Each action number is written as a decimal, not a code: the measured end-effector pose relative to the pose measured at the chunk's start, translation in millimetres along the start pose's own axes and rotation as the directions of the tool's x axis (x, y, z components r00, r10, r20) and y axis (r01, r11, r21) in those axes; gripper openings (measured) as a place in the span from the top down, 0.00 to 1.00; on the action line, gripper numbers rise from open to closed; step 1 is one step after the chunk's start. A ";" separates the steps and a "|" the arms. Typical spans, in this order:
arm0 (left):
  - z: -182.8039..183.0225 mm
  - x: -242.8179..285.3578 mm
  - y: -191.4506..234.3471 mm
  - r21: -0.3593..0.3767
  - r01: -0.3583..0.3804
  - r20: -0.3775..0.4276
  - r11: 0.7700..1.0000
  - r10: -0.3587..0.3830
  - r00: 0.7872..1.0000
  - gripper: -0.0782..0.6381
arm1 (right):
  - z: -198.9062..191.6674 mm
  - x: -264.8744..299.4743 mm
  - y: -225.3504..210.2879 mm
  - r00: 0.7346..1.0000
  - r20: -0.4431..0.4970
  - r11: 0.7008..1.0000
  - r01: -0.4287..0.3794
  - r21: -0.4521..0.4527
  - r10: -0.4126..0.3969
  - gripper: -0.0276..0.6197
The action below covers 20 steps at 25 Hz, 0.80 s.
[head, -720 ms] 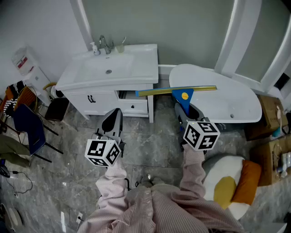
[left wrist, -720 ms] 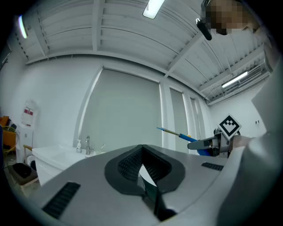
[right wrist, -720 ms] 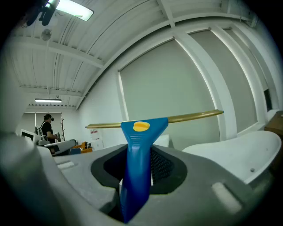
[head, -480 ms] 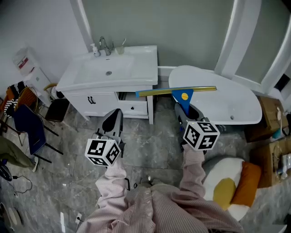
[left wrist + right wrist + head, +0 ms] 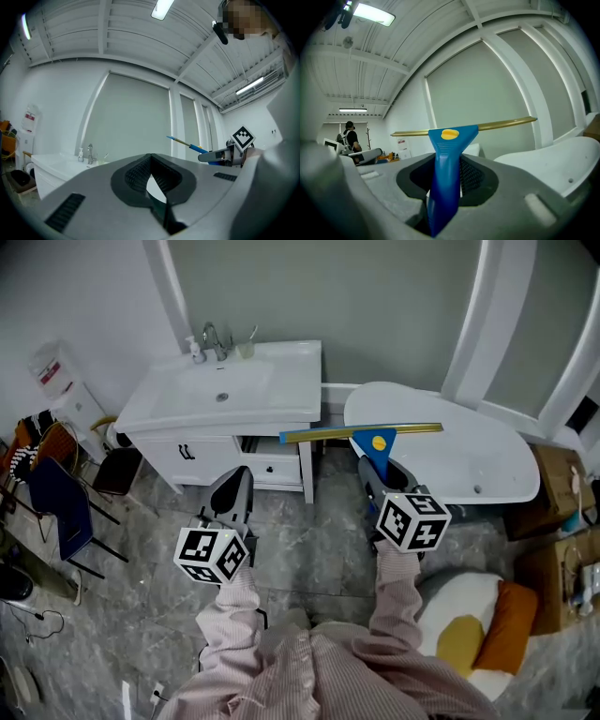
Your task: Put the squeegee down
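The squeegee (image 5: 377, 442) has a blue handle with a yellow dot and a long brass-coloured blade bar (image 5: 464, 127). My right gripper (image 5: 379, 470) is shut on the blue handle (image 5: 446, 173), which stands up between its jaws. It holds the squeegee in the air between the washbasin cabinet and the white bathtub (image 5: 487, 460). My left gripper (image 5: 234, 491) hangs level at the left, shut with nothing between its jaws. From the left gripper view the squeegee (image 5: 187, 143) shows far to the right.
A white washbasin cabinet (image 5: 225, 395) with a tap (image 5: 214, 334) stands ahead at the left. Chairs (image 5: 56, 502) and clutter line the left side. A white and orange cushion (image 5: 478, 615) and cardboard boxes (image 5: 562, 474) lie at the right. The floor (image 5: 309, 540) is grey stone tile.
The room has slid slightly in the head view as the head turned. Both grippers keep their places, and the squeegee stays in the right gripper's grip.
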<state>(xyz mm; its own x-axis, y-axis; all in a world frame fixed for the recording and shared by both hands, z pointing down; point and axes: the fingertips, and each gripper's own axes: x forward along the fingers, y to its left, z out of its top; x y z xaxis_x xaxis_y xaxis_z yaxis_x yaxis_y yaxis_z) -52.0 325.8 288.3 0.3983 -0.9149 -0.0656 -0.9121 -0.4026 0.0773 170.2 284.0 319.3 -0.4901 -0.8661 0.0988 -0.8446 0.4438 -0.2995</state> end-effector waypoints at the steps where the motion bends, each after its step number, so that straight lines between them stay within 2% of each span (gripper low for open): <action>1: 1.2 2.1 0.3 0.001 0.000 0.002 1.000 0.000 1.000 0.89 | 2.4 0.2 -1.1 1.000 0.005 1.000 -0.003 0.000 0.003 0.77; 11: -9.7 44.4 12.5 -0.011 0.022 -0.006 1.000 -0.022 1.000 0.89 | 6.8 33.5 -26.4 1.000 0.008 1.000 0.001 0.012 -0.001 0.77; 20: -25.2 123.7 63.9 -0.040 0.028 -0.014 0.999 -0.029 0.999 0.89 | 13.5 122.7 -59.5 1.000 -0.011 0.999 0.000 0.036 0.001 0.77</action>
<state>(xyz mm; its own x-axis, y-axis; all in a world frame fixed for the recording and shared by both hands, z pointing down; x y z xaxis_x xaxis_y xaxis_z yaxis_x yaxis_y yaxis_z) -58.6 186.1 310.2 0.4258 -0.9032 -0.0539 -0.8958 -0.4292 0.1157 163.2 148.2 336.4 -0.4929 -0.8632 0.1090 -0.8361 0.4353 -0.3340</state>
